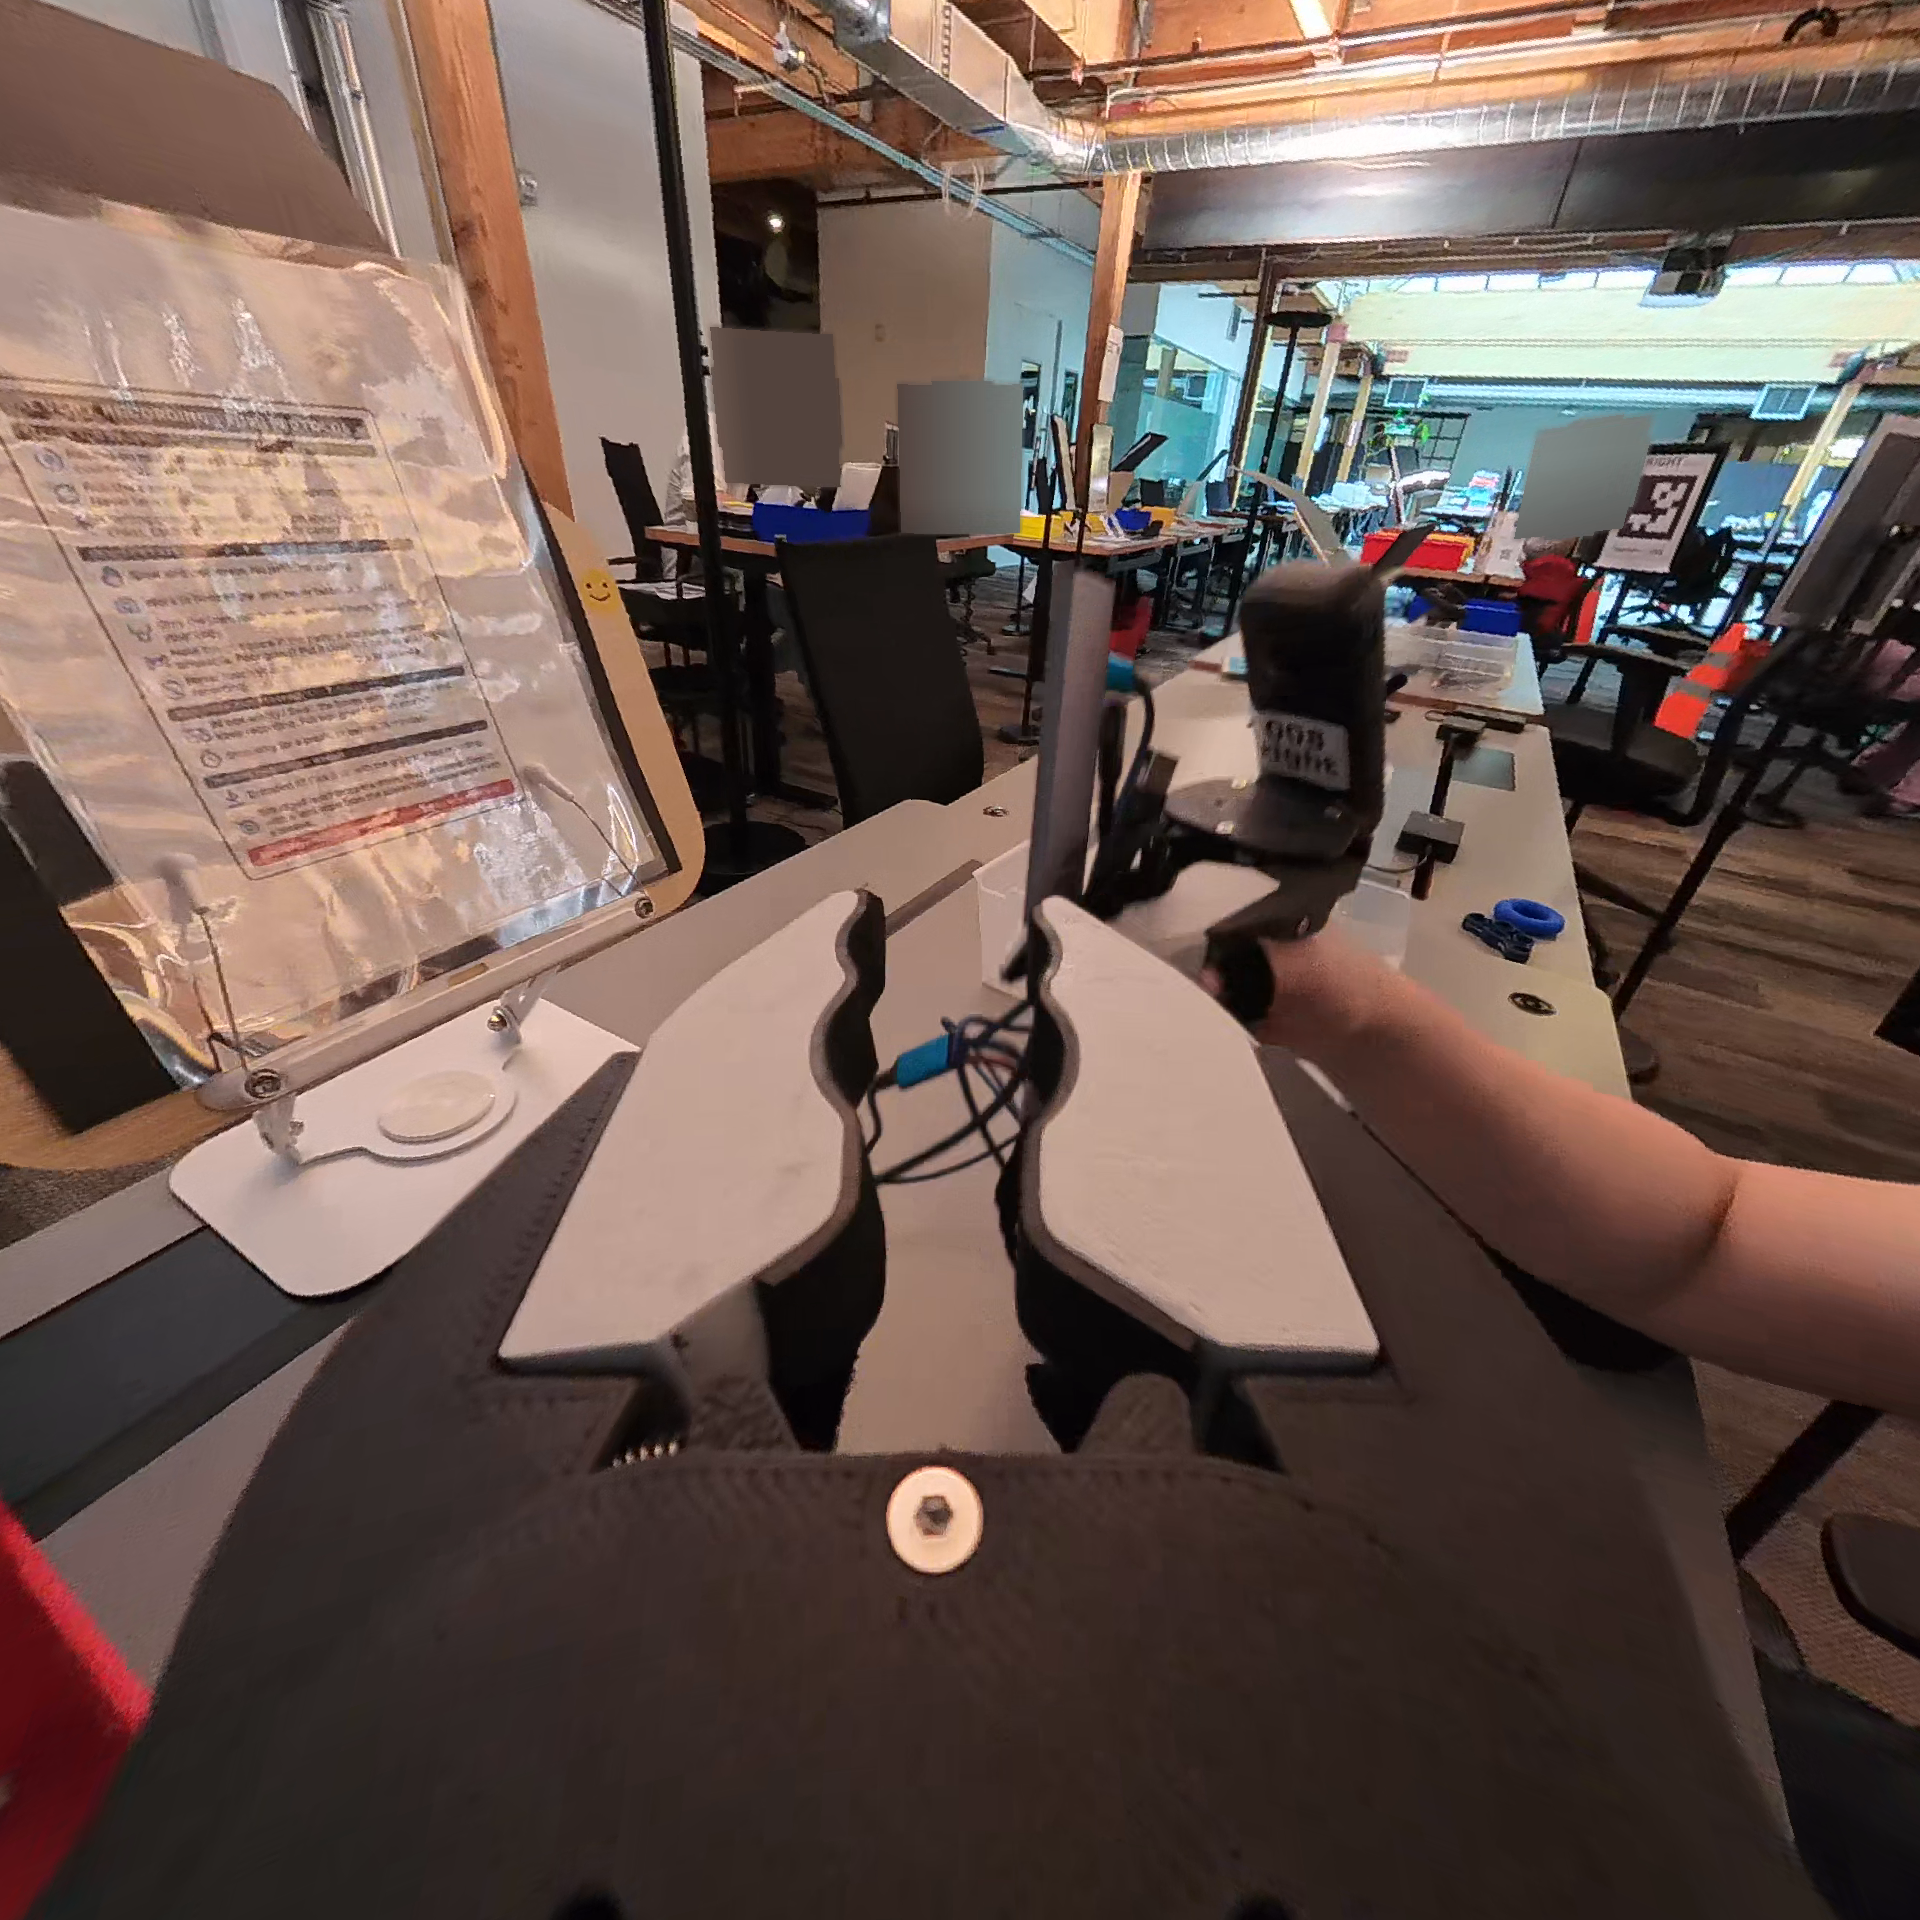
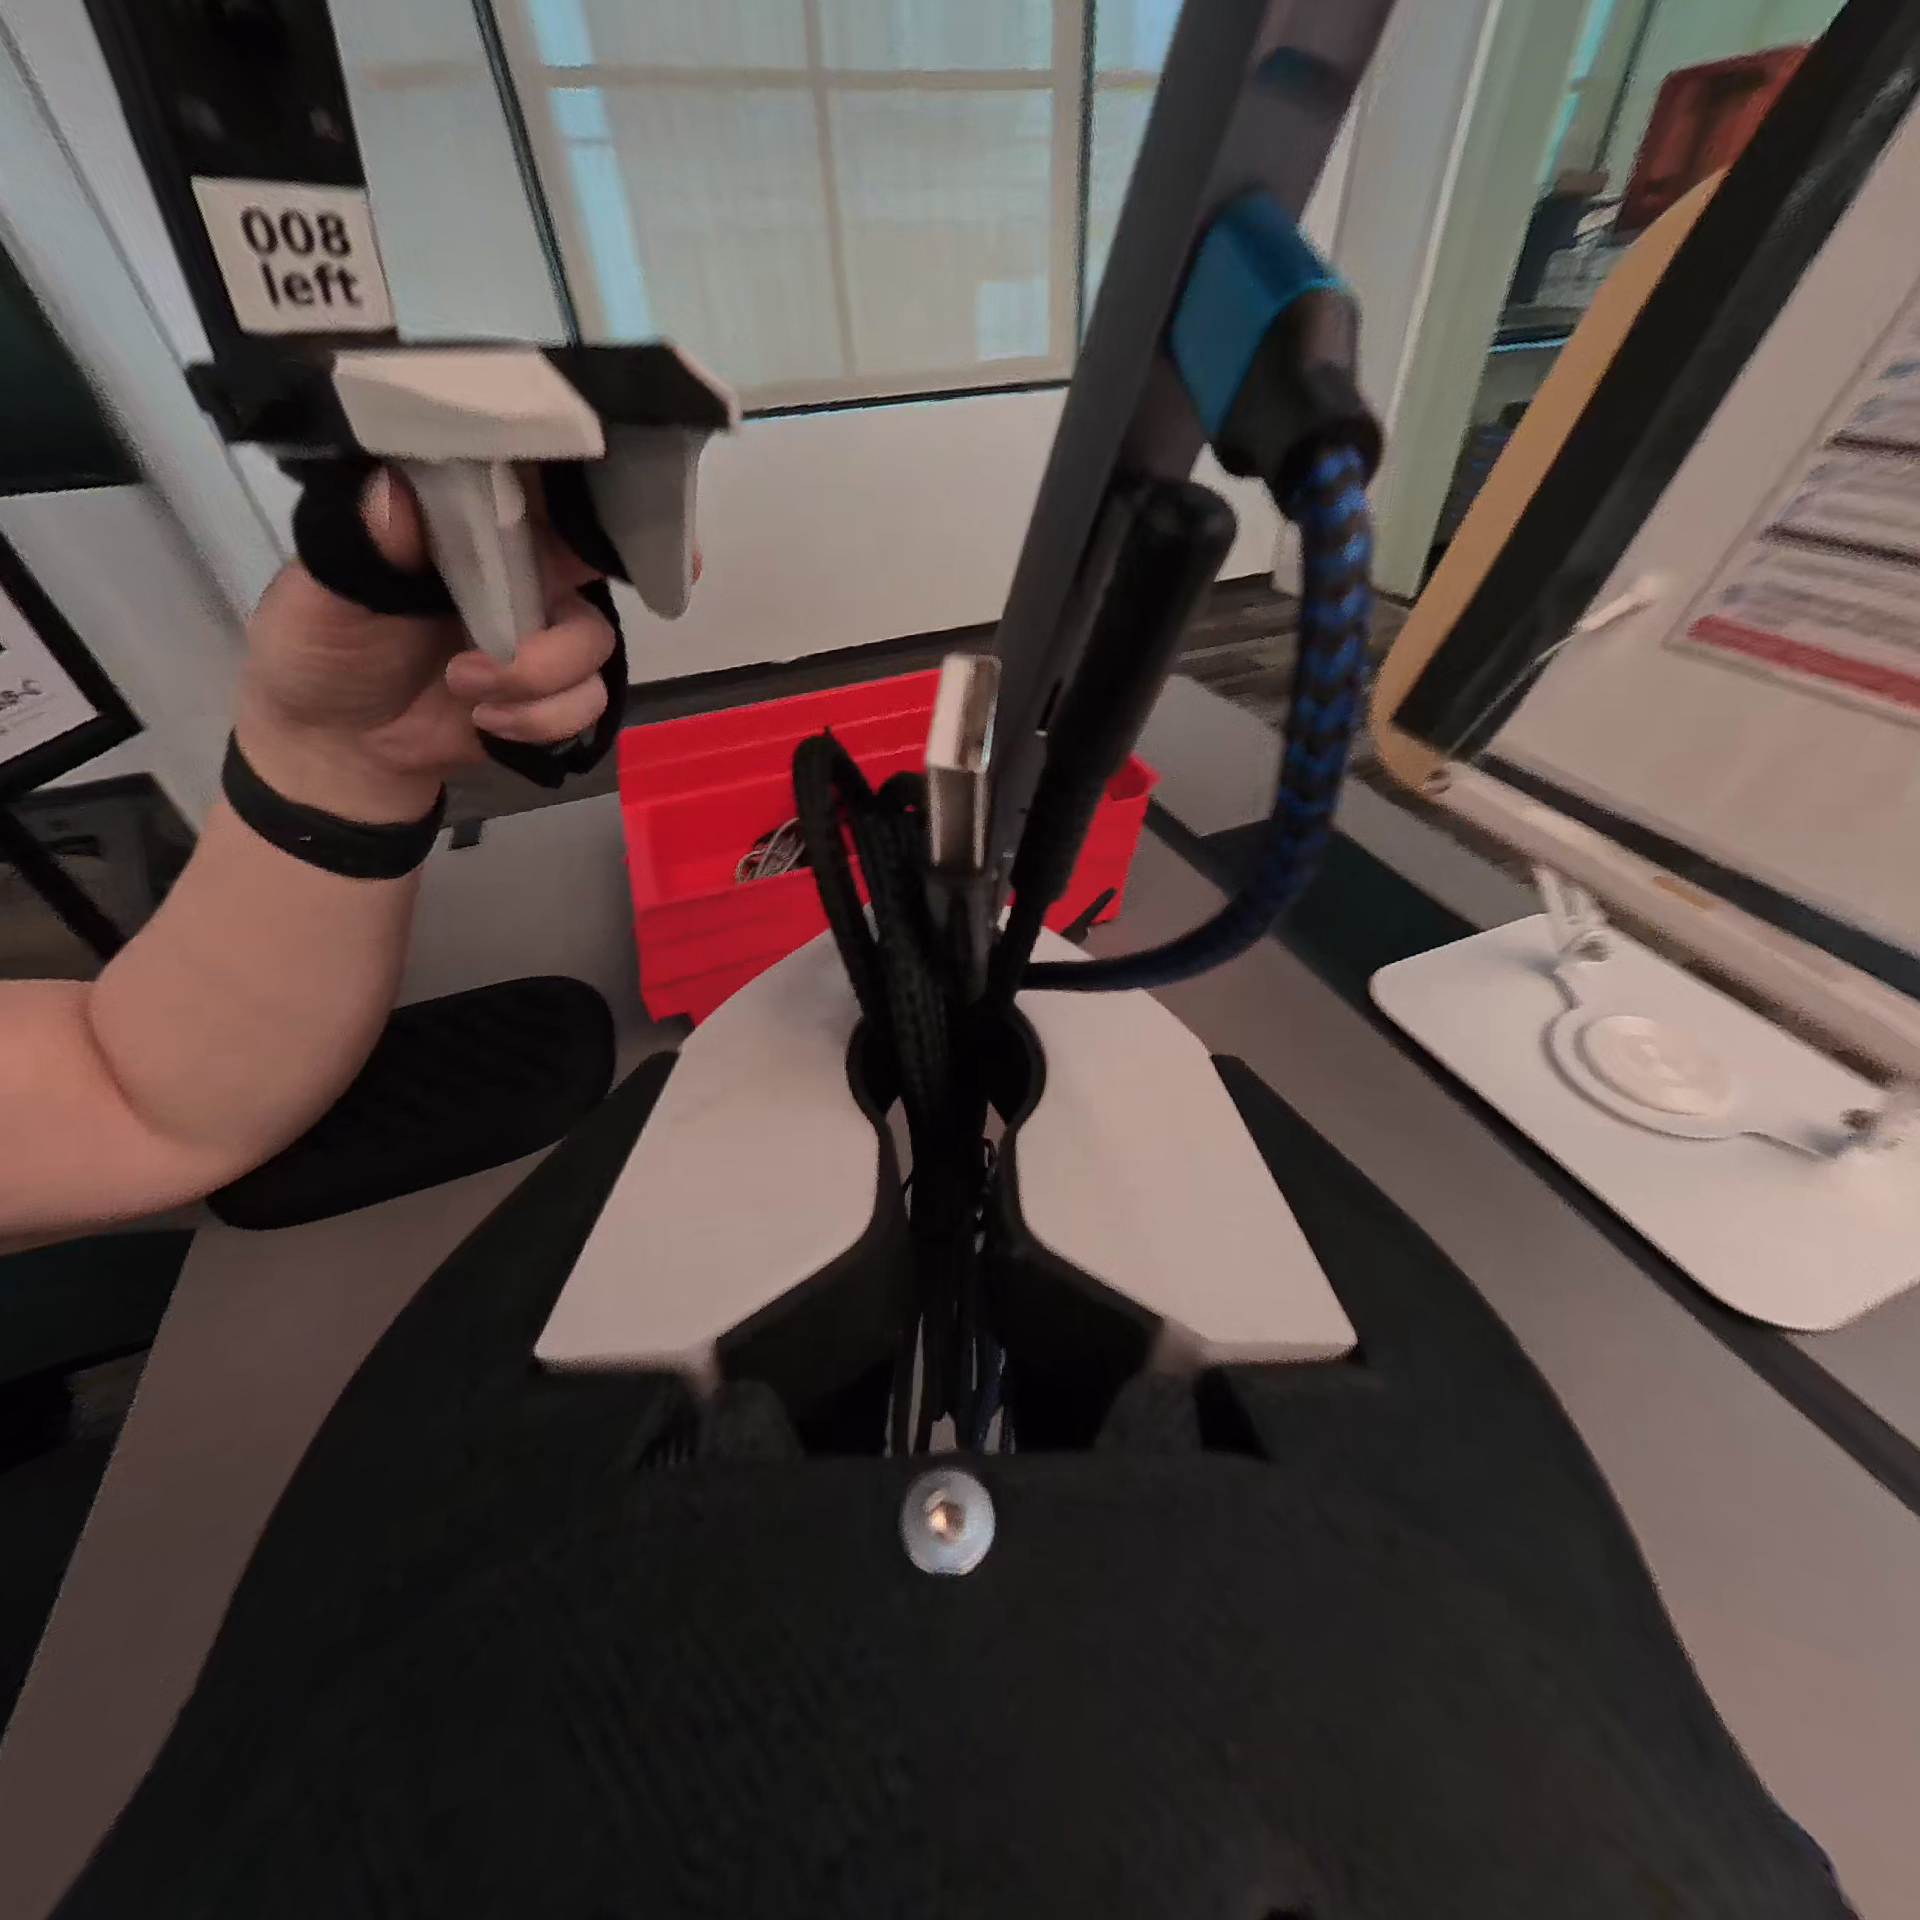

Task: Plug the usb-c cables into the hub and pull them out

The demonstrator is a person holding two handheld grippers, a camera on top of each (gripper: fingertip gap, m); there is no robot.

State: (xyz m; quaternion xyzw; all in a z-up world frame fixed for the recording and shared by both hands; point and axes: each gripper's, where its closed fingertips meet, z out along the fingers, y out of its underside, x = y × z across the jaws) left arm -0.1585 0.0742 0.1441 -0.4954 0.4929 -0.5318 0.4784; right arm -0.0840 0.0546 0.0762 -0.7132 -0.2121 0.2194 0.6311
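In the right wrist view my right gripper (image 2: 945,1049) is shut on a bundle of black braided cables (image 2: 914,935). Above it a long grey hub (image 2: 1164,312) stands tilted upright. A blue connector (image 2: 1247,312) with a blue-black braided cable (image 2: 1320,665) and a black connector (image 2: 1143,582) sit against the hub's side. A silver USB plug (image 2: 961,758) points up, loose. My left gripper (image 1: 956,935) is open and empty just in front of the hub (image 1: 1070,727). Another blue-tipped cable (image 1: 925,1060) lies on the table between its fingers.
A clear sign holder (image 1: 312,623) on a white base stands to the left; it also shows in the right wrist view (image 2: 1714,623). A red bin (image 2: 727,831) sits behind the hub. A clear container (image 1: 997,894), a small black adapter (image 1: 1429,842) and blue rings (image 1: 1522,914) lie farther along the table. The left gripper's tips are roughly 11 cm from the right gripper's.
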